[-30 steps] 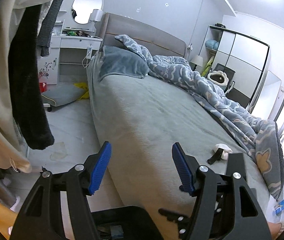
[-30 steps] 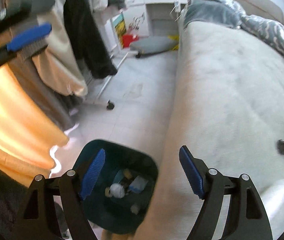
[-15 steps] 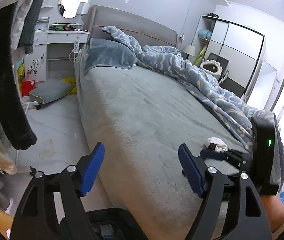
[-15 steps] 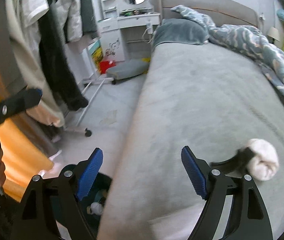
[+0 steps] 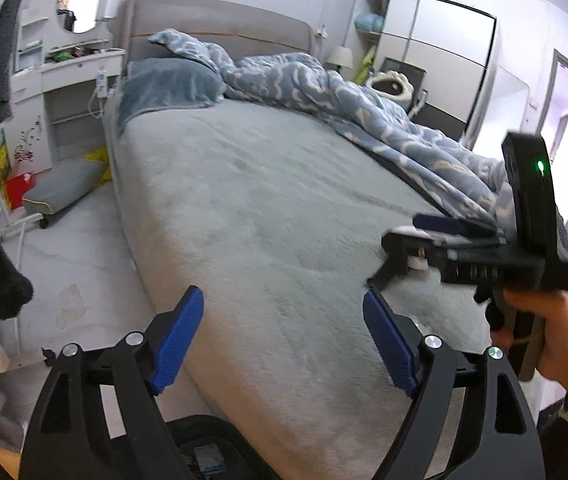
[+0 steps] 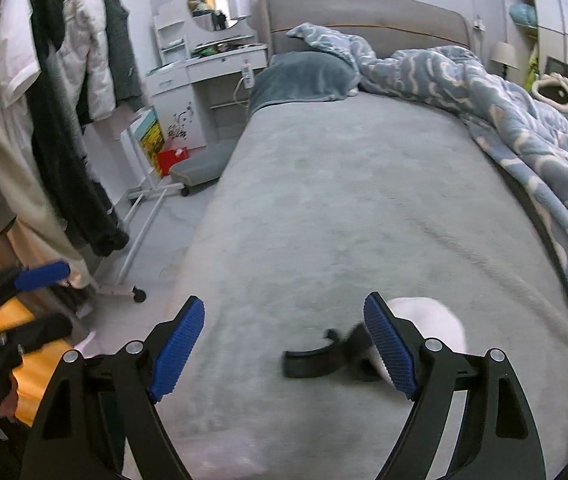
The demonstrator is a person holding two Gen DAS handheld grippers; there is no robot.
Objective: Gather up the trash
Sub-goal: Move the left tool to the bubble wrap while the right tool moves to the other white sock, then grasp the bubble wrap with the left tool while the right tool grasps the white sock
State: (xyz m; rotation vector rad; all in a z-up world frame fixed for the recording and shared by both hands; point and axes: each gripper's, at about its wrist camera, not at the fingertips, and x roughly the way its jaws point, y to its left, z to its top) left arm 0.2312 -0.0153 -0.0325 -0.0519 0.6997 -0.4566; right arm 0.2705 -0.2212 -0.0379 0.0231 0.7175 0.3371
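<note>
A crumpled white tissue (image 6: 434,320) lies on the grey bed (image 6: 344,200) with a black strip-shaped piece (image 6: 312,362) beside it. My right gripper (image 6: 284,340) is open just above the bed, its right finger partly covering the tissue. In the left wrist view the right gripper (image 5: 412,240) reaches in from the right, hiding most of the tissue (image 5: 418,262). My left gripper (image 5: 284,338) is open and empty over the bed's near corner. The dark trash bin (image 5: 204,450) shows below it.
A rumpled blue duvet (image 6: 524,132) covers the bed's right side. A clothes rack with hanging coats (image 6: 56,120) stands left on the floor, by a white dresser (image 6: 212,76) and a grey floor cushion (image 6: 200,168). A wardrobe (image 5: 436,60) stands at the back.
My right gripper has swung from over the trash bin to the bed and closed in on the white tissue. My left gripper has turned a little rightward, staying open.
</note>
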